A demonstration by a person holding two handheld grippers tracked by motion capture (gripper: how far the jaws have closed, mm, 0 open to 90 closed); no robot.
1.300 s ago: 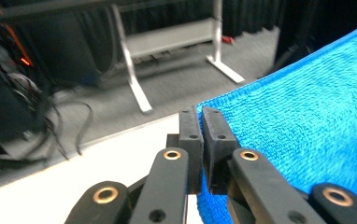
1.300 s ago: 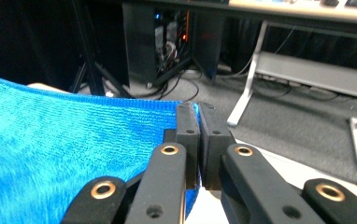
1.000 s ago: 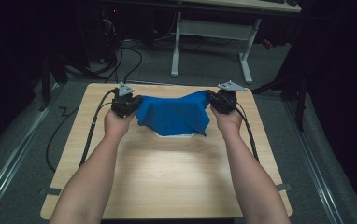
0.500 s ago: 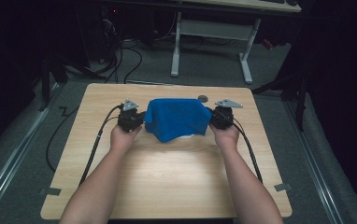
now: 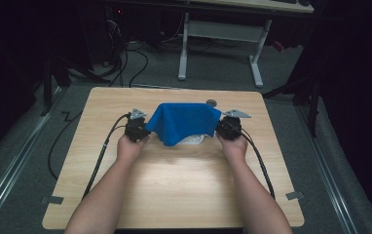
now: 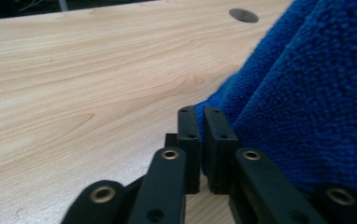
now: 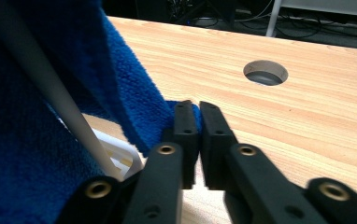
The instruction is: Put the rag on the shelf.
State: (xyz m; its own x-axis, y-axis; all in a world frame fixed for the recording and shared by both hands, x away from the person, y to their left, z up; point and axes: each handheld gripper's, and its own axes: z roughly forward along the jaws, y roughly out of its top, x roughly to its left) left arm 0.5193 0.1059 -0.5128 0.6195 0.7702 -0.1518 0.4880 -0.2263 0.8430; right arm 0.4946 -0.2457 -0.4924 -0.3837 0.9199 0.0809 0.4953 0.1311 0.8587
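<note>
The blue cloth hangs mid-frame over a white thing. The left gripper and right gripper have just been loosening, each corner pinched between nearly closed jaws. Lower both evenly, then release.

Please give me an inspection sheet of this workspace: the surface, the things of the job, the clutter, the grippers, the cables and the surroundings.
Surface: light wooden table, with a round cable hole near its far edge.
Job's things: blue towel, draped over a white object that I cannot identify.
Clutter: nothing seen.
Grippers: left gripper pinches the towel's left edge, right gripper its right edge; both sets of jaws have just been opening a little, with cloth between them.
Cables: one black cable trails from the left gripper toward the table's near edge, another from the right.
Surroundings: dark room, grey floor, a white desk frame behind, loose wires on the floor.
</note>
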